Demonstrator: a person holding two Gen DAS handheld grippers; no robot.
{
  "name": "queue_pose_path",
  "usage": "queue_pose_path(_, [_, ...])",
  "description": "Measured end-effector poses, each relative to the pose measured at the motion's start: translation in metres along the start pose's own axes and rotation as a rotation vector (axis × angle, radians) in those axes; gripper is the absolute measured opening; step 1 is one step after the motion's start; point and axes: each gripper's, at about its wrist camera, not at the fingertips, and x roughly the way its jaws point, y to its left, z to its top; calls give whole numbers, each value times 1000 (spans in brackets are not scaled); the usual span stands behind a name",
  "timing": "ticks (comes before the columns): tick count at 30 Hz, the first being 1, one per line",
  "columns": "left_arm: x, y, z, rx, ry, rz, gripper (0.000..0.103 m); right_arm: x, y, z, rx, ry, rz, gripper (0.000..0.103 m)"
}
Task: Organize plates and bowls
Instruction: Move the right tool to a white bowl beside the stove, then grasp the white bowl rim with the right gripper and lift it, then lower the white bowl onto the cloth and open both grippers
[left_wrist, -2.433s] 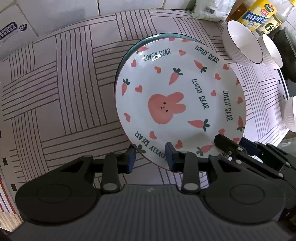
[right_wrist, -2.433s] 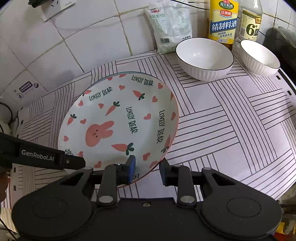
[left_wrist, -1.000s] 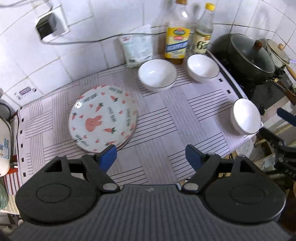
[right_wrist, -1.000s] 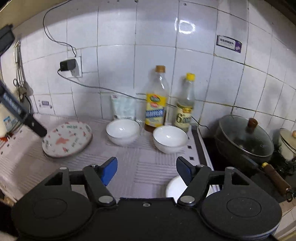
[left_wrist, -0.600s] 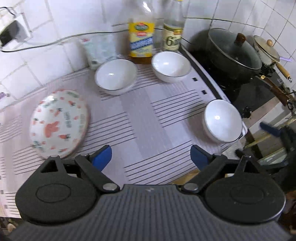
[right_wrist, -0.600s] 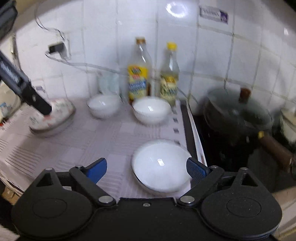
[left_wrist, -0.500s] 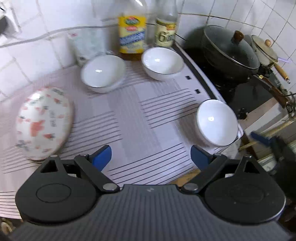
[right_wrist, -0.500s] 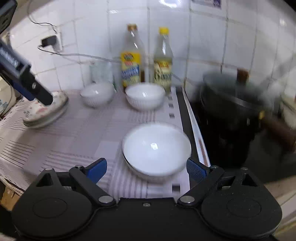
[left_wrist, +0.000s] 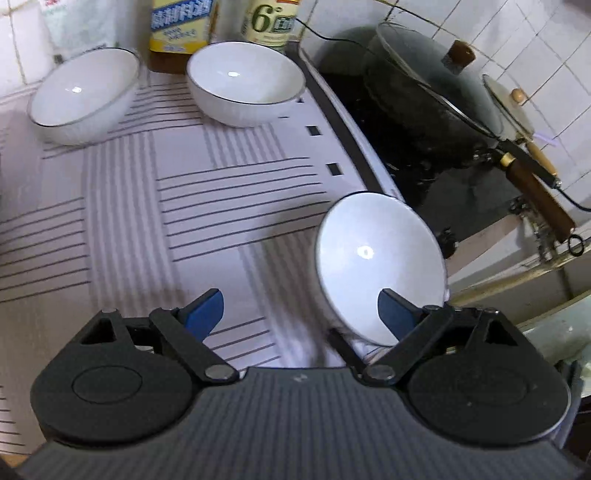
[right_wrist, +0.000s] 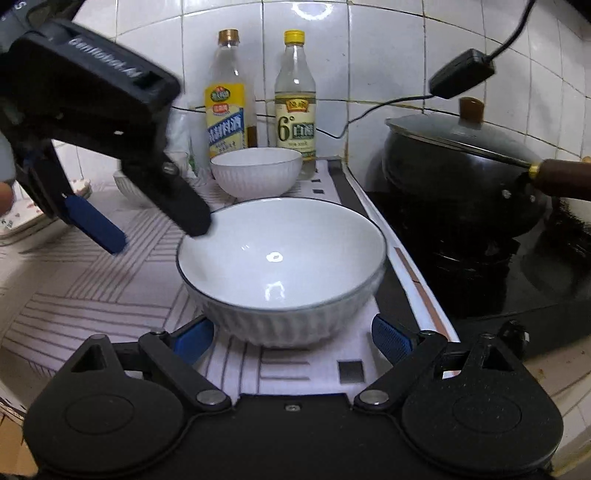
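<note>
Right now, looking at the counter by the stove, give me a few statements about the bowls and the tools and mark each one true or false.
1. Three white bowls sit on the striped cloth: the near bowl, the middle bowl and the far-left bowl. True.
2. The right tool is clamped on the near bowl. False: its blue pads stand apart on either side of the bowl's base.
3. The black pot has its lid on. True.
4. The near bowl holds soup. False: it is empty.
5. The left tool grips a plate. False: it holds nothing; its jaws are closing.
</note>
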Motion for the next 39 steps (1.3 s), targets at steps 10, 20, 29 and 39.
queue_pose_path(10, [31,-5,7,16,34,-21,23,23,2,4,-12,-16,-2,95])
queue_pose_path(20, [17,3,3,11,30,-31,15,17,9,12,-14,7,27,94])
queue_pose_path(29, [-31,29,-6,-25,3,13,15,6,44,30,-106,-30,107,94])
queue_pose_path(39, [-78,68,-19,-97,-51,142,16,18,98,54,-243,-80,272,94])
